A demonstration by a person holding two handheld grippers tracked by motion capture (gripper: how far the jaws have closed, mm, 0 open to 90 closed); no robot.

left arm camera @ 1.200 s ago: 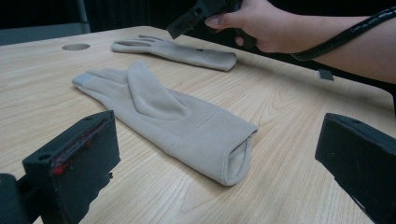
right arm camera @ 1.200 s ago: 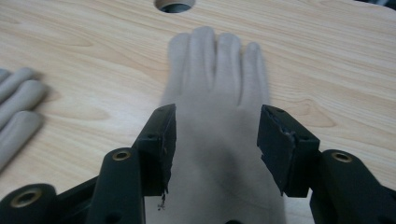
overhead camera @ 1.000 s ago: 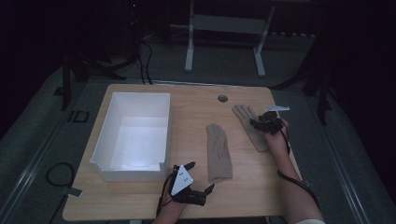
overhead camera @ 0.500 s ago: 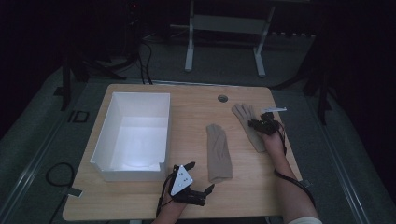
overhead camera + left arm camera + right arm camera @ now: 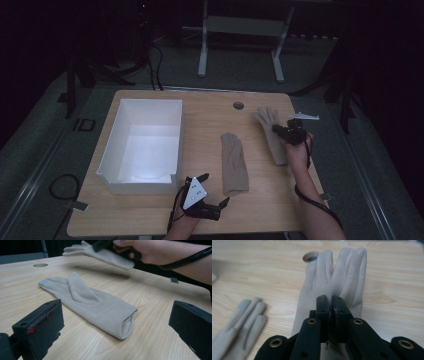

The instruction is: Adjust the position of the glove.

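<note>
— While the far glove sits pinched in our right gripper, where do we say it lies?

— Near the table's right edge, fingers pointing away from us toward the round grommet hole, cuff toward us. Its long axis runs roughly front to back, tilted a little left at the fingertips. In the right gripper view the jaws are pressed together on a fold of its fabric around the palm, and the glove's fingers fan out just beyond them.

— Is it off the table?

— From the left gripper view it looks partly lifted — the cuff end hangs clear of the wood under the right hand. The high view cannot tell us that; there it reads as flat.

— And the near glove?

— Flat in the table's middle, the same front-to-back lie, cuff opening toward us. Our left gripper is nearest it, at the front edge just left of the cuff, jaws spread wide and holding nothing. The left gripper view shows the open cuff lying between the two jaws, ahead of them.

— What does the next move turn on, as we judge it?

— The white bin stands left of both gloves, so the held glove must travel leftward across the near one.
</note>
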